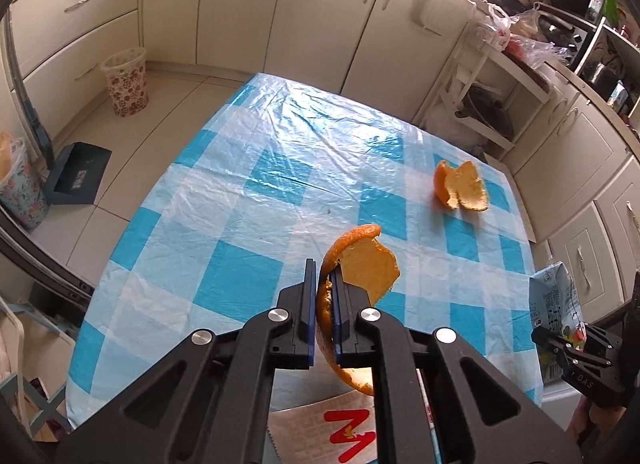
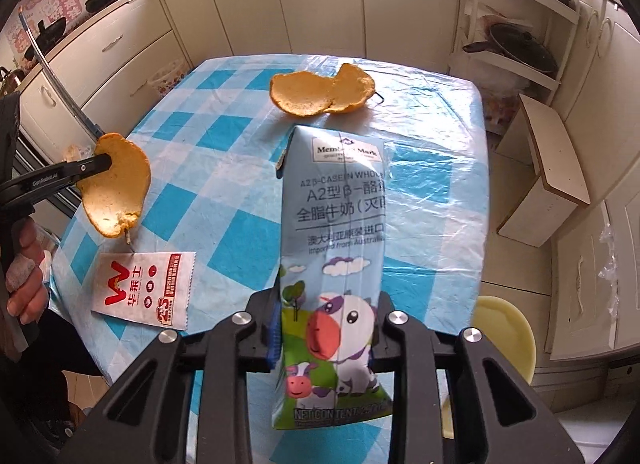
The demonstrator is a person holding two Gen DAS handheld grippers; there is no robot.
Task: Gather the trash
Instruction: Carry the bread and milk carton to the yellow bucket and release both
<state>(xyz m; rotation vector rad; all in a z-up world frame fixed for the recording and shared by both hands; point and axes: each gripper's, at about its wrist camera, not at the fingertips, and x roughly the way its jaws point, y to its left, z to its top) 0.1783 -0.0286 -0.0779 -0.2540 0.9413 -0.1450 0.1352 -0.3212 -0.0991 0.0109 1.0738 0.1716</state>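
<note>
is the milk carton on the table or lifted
Lifted: the milk carton is clamped in the right gripper, its base hanging clear of the tablecloth.

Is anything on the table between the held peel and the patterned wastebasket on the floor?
Nothing visible. The left gripper holds the orange peel; only bare tablecloth and floor lie toward the wastebasket.

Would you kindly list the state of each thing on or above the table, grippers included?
Left gripper: shut on an orange peel.
Held orange peel: pinched, lifted off the table.
Right gripper: shut on the milk carton.
Milk carton: gripped at its sides, top flap torn open.
Second orange peel: lying loose on the tablecloth, inside up.
Paper sachet: flat on the table, near its edge.
</note>
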